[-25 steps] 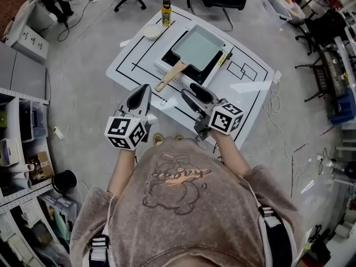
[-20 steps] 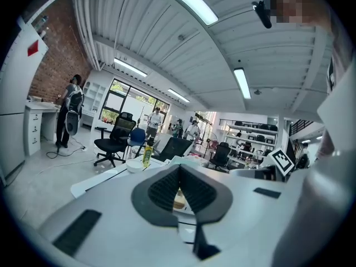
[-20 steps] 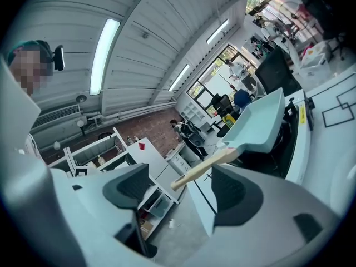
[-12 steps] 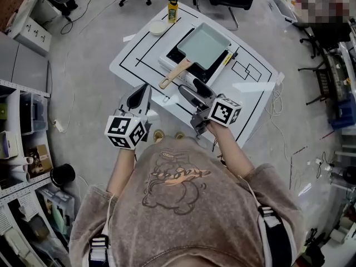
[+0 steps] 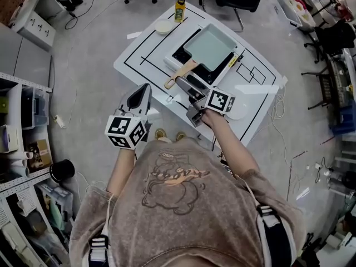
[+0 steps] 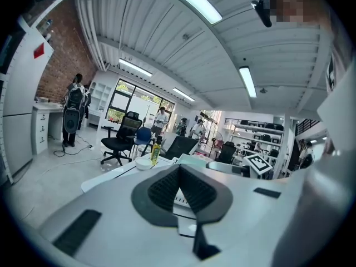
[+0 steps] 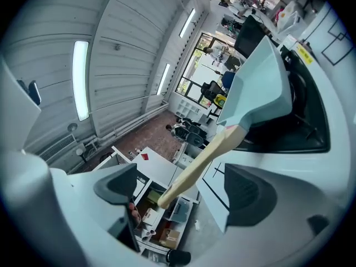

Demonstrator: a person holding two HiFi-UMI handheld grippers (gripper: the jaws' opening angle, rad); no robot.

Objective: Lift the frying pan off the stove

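A pale green rectangular frying pan point(image 5: 210, 46) sits on the black stove point(image 5: 192, 65), with its wooden handle point(image 5: 177, 76) pointing toward me. My right gripper point(image 5: 187, 82) is at the handle's end. In the right gripper view the handle point(image 7: 206, 160) runs from the pan point(image 7: 261, 88) into the gap of the right gripper point(image 7: 183, 191). Its jaws have just been opening and stand wide, and neither pad touches the wood. My left gripper point(image 5: 144, 90) hovers off the table's near left edge. In the left gripper view the left gripper point(image 6: 181, 191) is shut on nothing.
The white table point(image 5: 144, 54) carries black marked lines. A yellow bottle point(image 5: 179, 8) and a small white bowl point(image 5: 163, 26) stand at its far corner. A white disc point(image 5: 239, 110) lies right of my right gripper. Office chairs stand beyond the table, and shelves point(image 5: 22, 127) stand at the left.
My right gripper has moved forward to the handle's end, rolled, and its jaws have spread wide. The left gripper has stayed where it was.
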